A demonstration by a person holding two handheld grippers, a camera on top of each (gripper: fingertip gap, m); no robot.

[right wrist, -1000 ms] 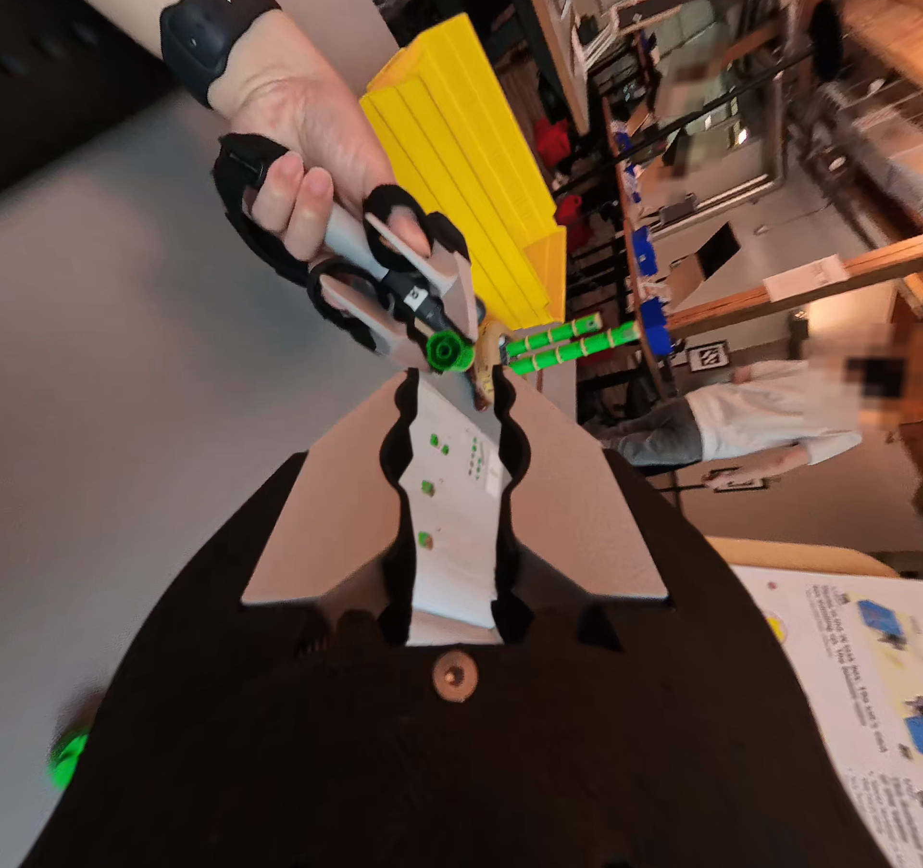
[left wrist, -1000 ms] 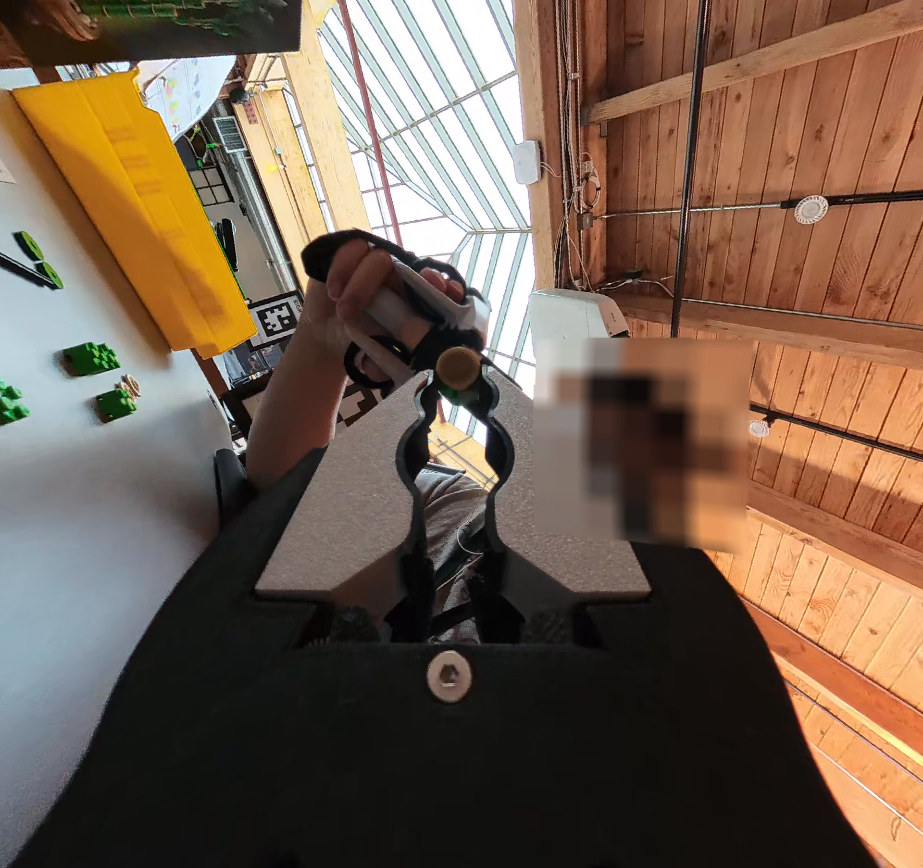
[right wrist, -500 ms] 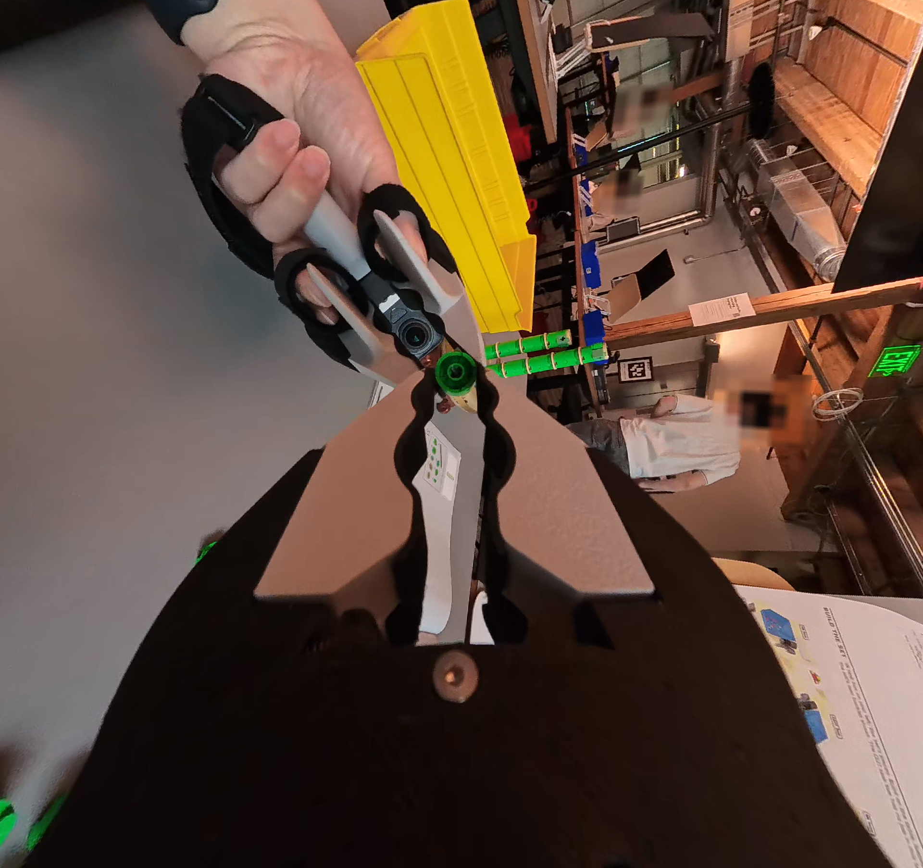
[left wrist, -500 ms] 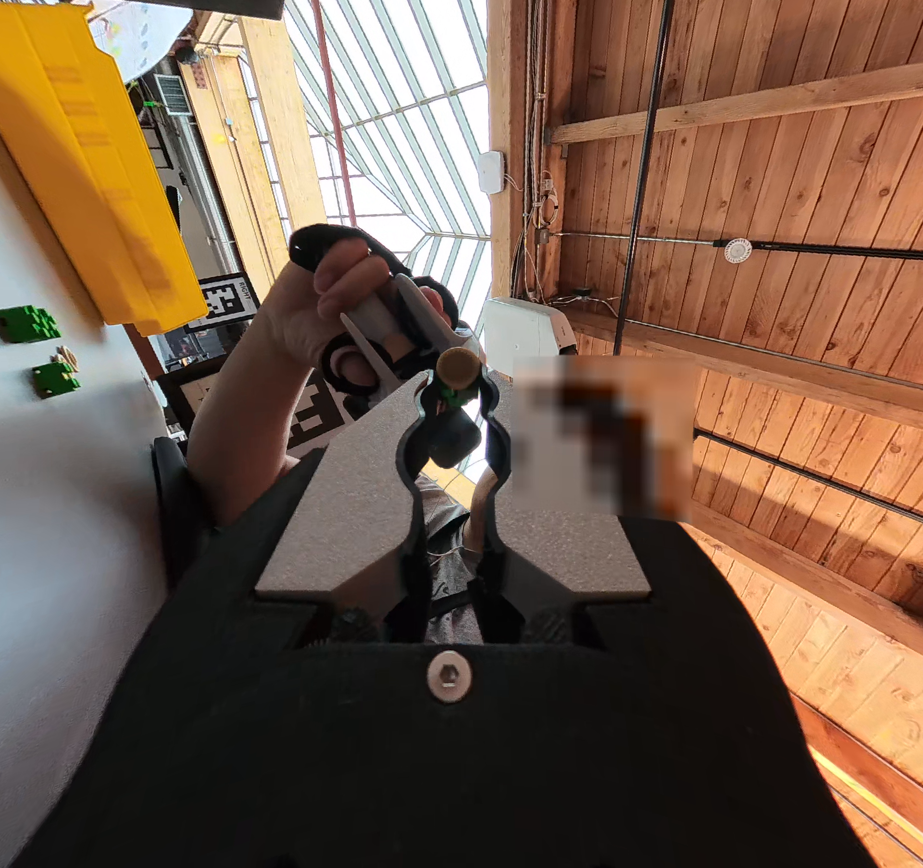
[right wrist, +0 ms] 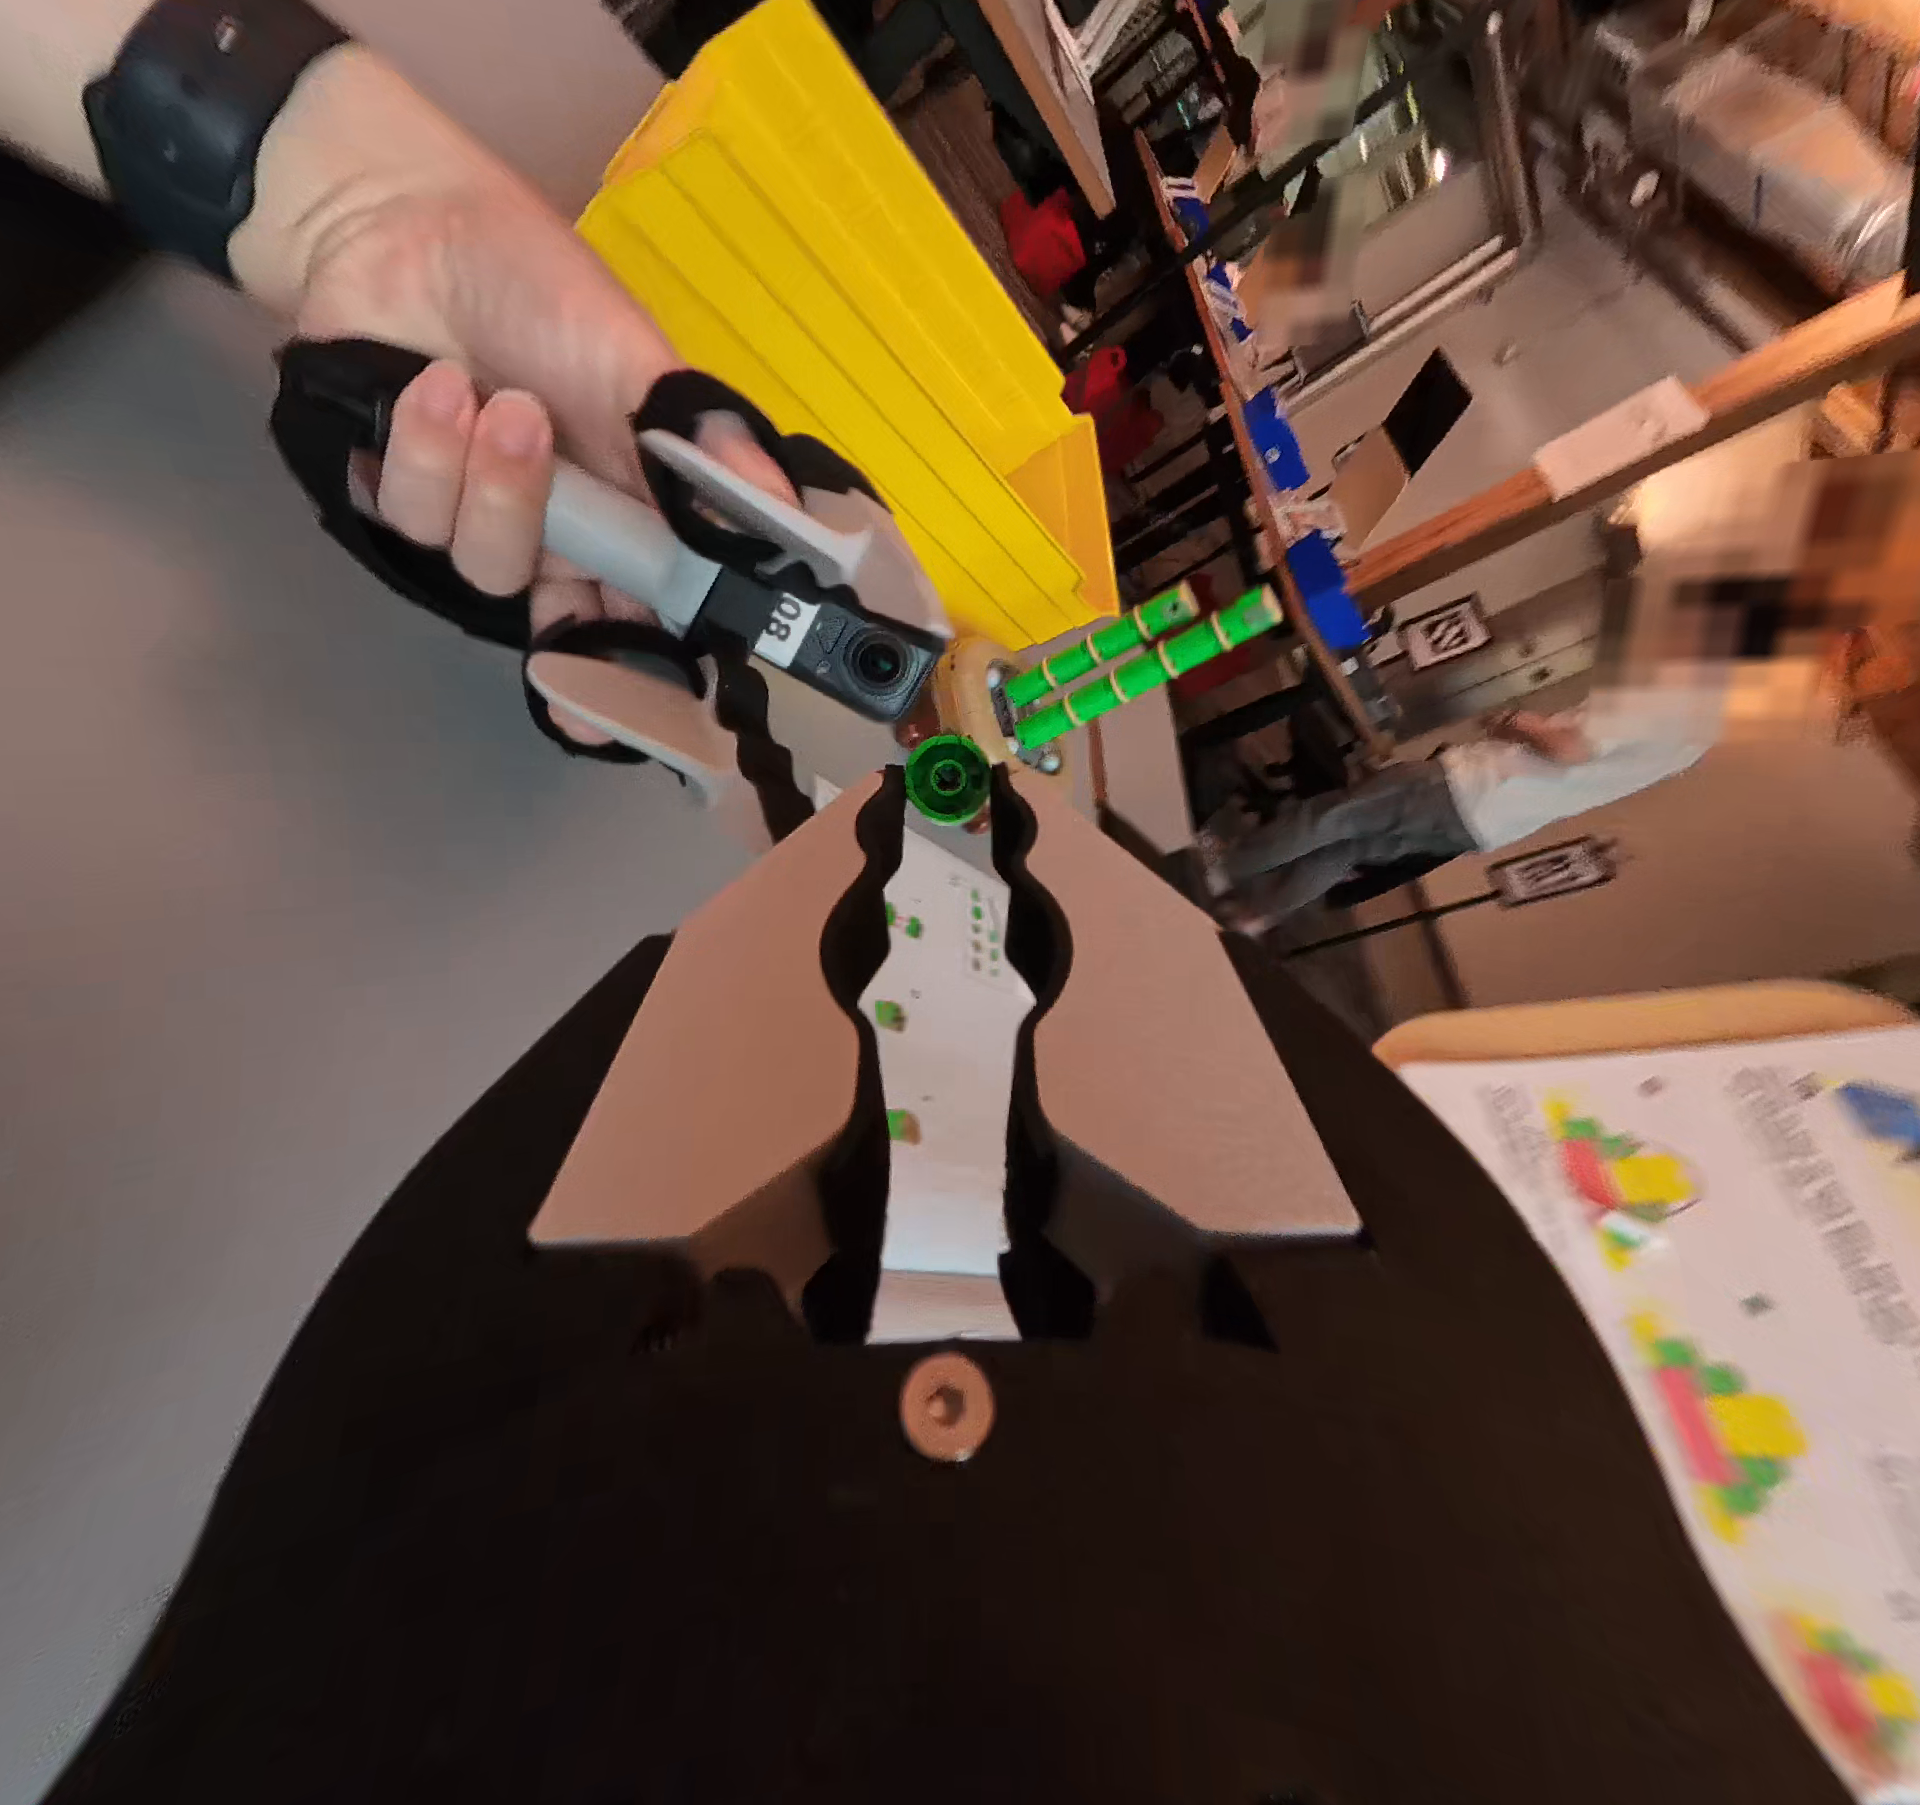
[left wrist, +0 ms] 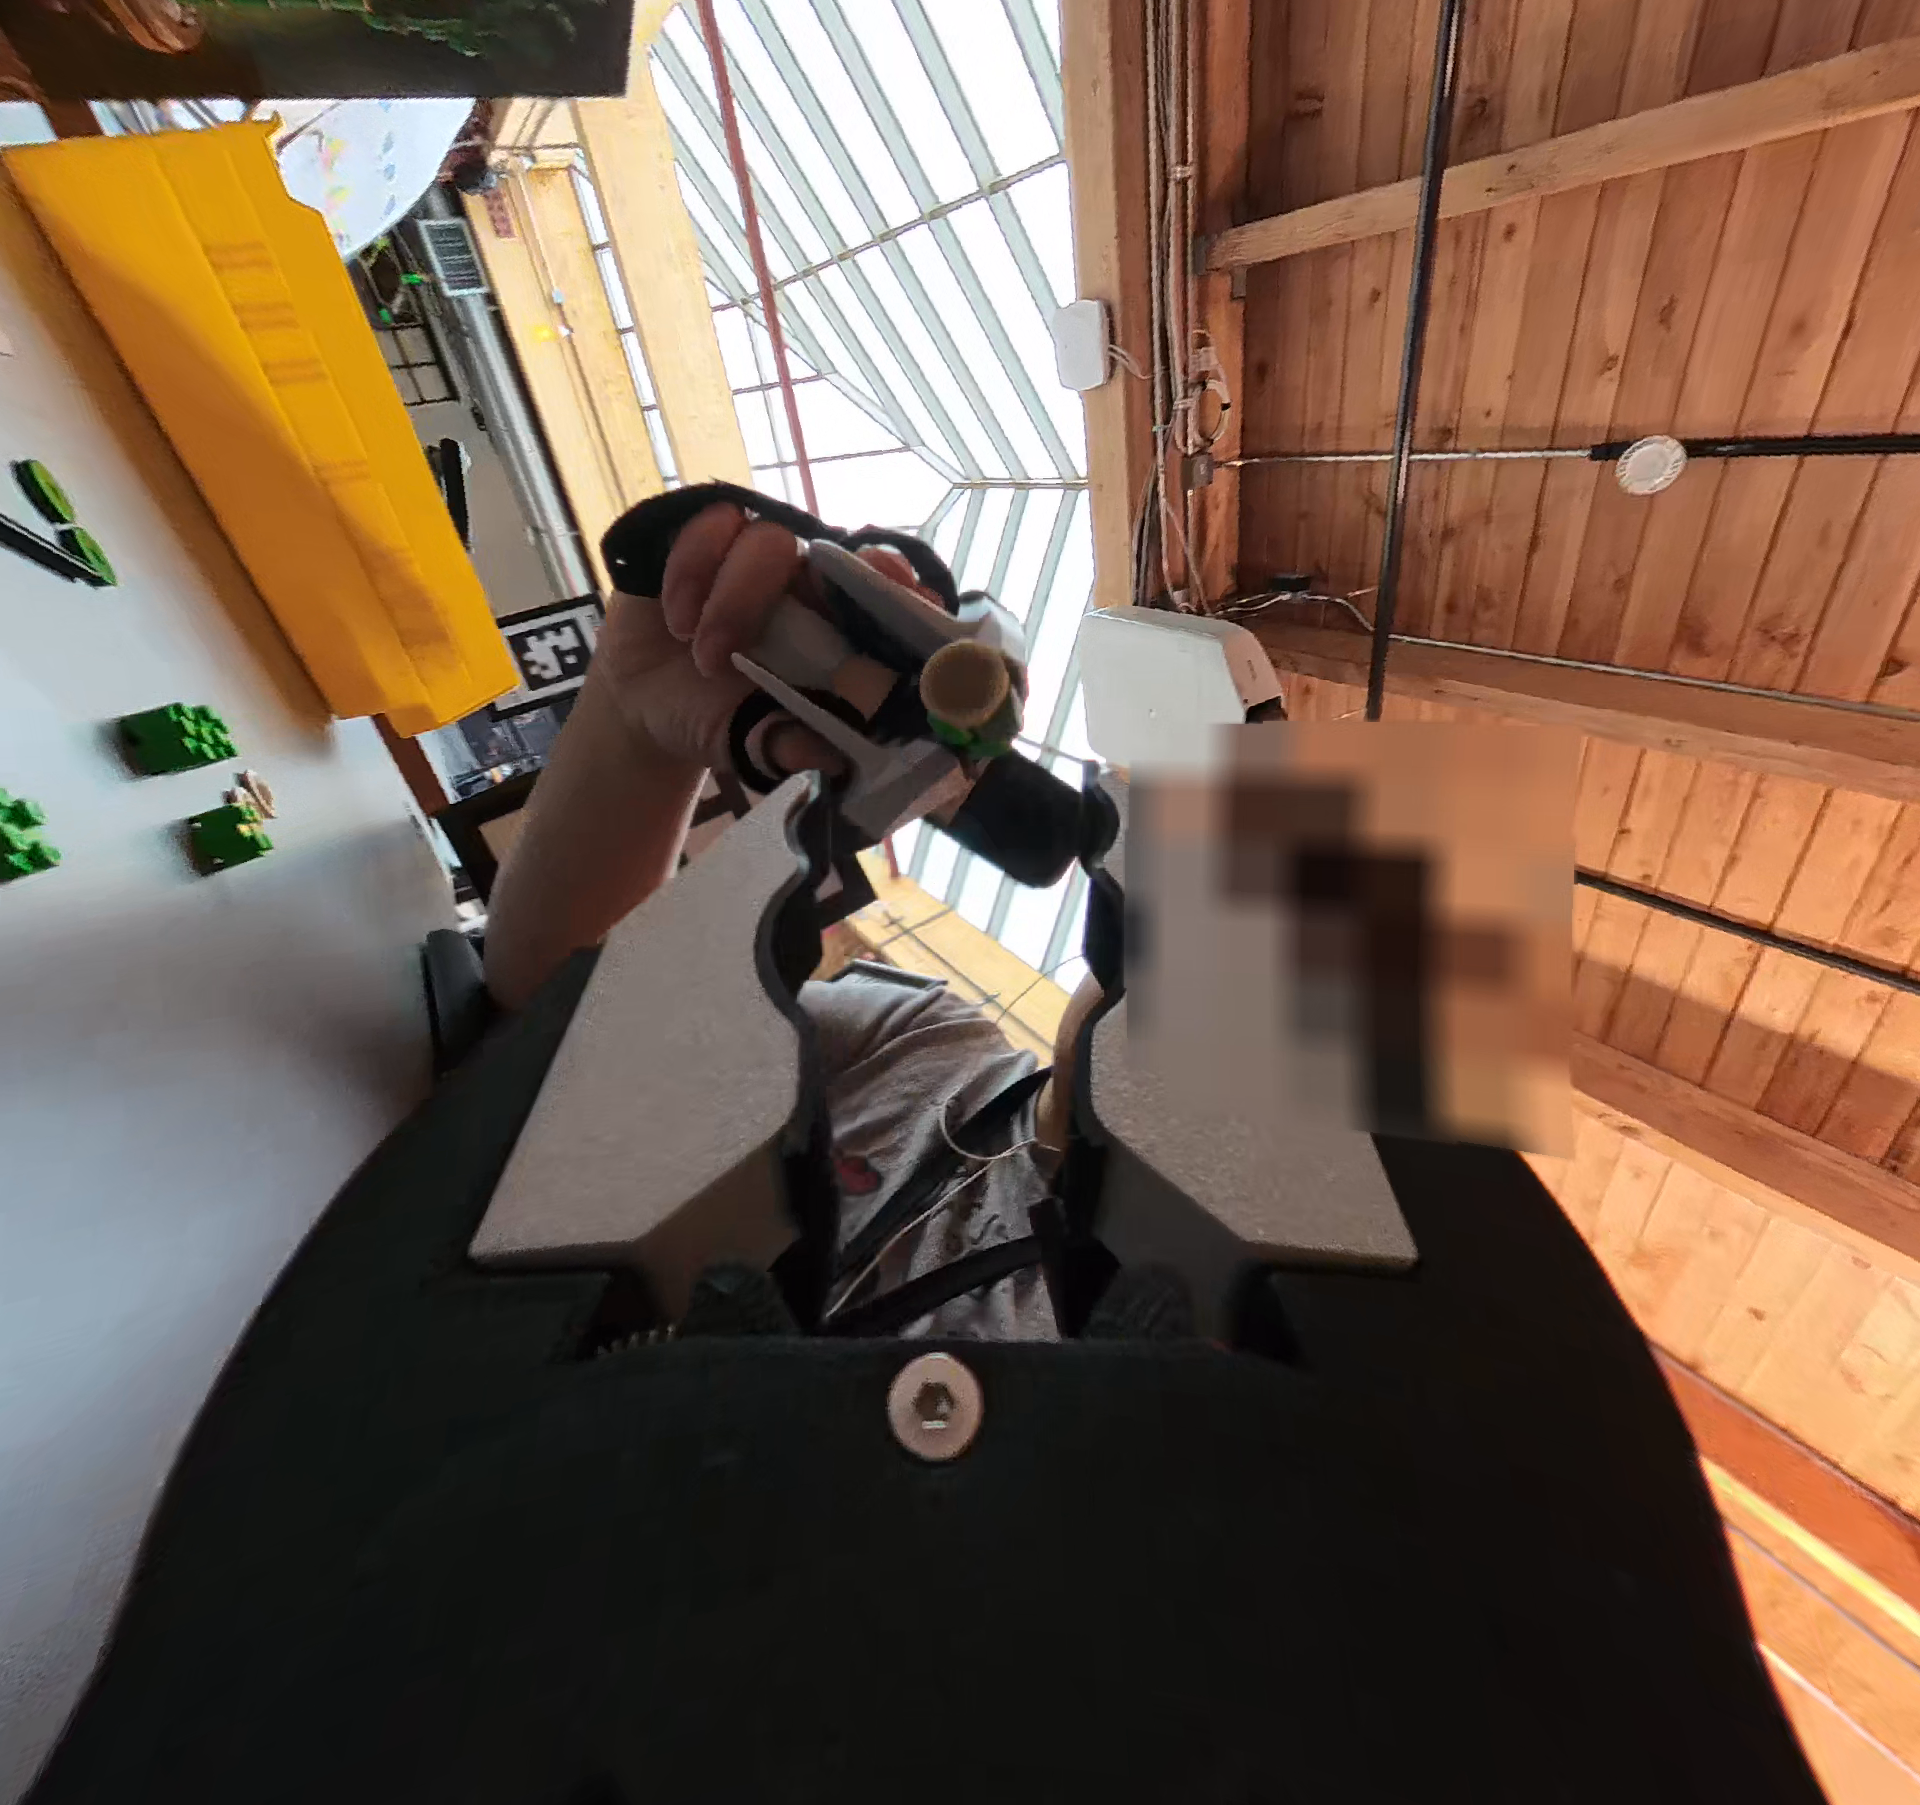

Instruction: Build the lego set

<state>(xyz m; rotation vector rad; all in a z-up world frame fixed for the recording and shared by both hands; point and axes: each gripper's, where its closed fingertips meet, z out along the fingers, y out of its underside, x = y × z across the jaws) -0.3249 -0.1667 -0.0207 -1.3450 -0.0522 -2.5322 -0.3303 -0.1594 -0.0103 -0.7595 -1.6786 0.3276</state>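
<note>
Two tools faced each other above the desk (right wrist: 156,820). The right hand-held gripper (right wrist: 945,785) pinched a green stud (right wrist: 945,776); the left hand-held gripper (left wrist: 948,789) gaped, empty. The pot (right wrist: 971,690) sat just beyond the stud, its stalks (right wrist: 1127,654) running away rightward. The right looked better placed for seating.

A bright green round stud piece (right wrist: 945,779) sits beside two green segmented stalks with pale bands (right wrist: 1127,659) on a tan disc (right wrist: 971,680). Behind them a plain yellow plastic bin (right wrist: 831,301) meets the pale grey worktop (right wrist: 208,820). Dark green bricks (left wrist: 177,739) dot that worktop.
</note>
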